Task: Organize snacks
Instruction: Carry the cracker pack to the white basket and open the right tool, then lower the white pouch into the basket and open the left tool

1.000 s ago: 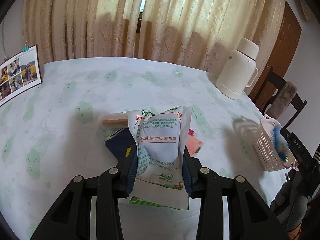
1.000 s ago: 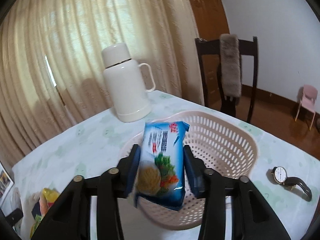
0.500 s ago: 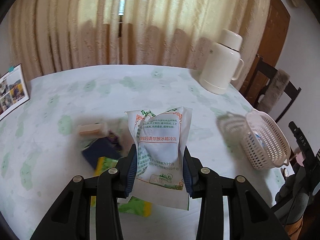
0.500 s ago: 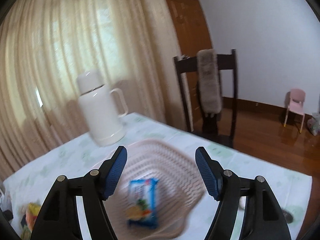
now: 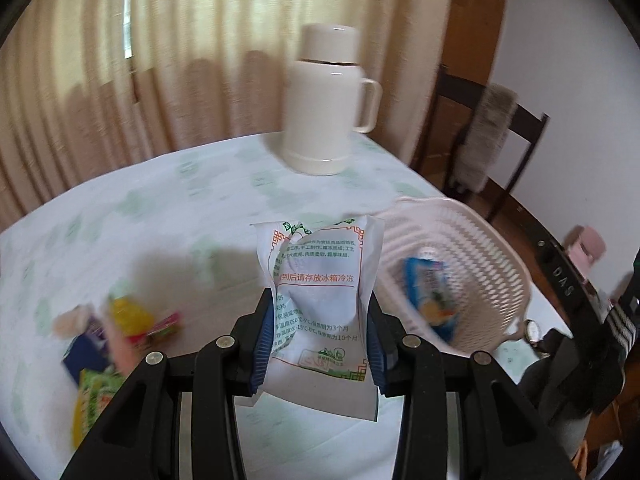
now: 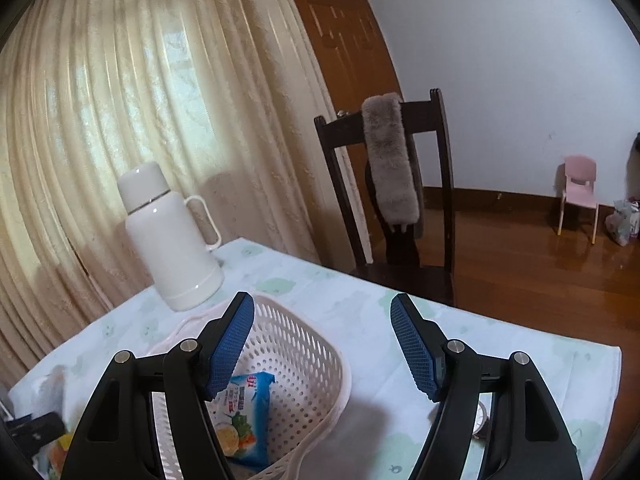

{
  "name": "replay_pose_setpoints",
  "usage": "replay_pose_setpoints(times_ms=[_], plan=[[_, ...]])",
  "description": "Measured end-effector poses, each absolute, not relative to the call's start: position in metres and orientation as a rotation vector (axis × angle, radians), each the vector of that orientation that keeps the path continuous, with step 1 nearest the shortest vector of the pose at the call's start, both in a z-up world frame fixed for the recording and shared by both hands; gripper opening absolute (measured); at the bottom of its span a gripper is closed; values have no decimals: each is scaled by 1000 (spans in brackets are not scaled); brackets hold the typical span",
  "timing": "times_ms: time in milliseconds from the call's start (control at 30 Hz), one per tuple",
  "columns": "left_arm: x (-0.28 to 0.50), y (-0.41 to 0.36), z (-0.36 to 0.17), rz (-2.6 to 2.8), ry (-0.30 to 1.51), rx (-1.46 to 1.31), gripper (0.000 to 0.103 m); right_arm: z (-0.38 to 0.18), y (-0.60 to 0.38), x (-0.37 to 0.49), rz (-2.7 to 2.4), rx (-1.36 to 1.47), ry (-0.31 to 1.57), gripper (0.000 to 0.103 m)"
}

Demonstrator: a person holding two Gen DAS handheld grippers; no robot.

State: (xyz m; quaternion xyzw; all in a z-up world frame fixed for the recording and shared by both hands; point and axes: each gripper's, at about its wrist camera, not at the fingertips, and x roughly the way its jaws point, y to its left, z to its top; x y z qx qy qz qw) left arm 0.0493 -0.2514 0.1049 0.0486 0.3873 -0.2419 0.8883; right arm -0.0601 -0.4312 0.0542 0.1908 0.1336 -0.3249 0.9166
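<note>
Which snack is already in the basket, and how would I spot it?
Find the tall cream flask on the table, then the pale holed basket in front of it. The blue packet lying inside is the only snack in there; its front shows noodles and vegetables.

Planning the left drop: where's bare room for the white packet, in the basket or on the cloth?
Basket: only the blue packet lies in it; the far half is bare. Tablecloth is bare between the flask and the basket, also the wide stretch ahead of the white packet. Crowded: the snack pile at lower left.
</note>
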Motion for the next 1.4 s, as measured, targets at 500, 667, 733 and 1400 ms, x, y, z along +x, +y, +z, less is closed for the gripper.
replay_pose_setpoints(times_ms=[500, 667, 733, 1400], plan=[[52, -329, 101, -626, 820, 133, 56, 49, -448, -68, -689, 513, 270, 71], [55, -320, 106, -610, 803, 99, 67, 48, -449, -67, -687, 516, 279, 72], [54, -315, 107, -596, 799, 95, 67, 49, -448, -66, -685, 511, 280, 72], [46, -221, 127, -427, 762, -5, 72, 56, -439, -63, -683, 438, 271, 72]])
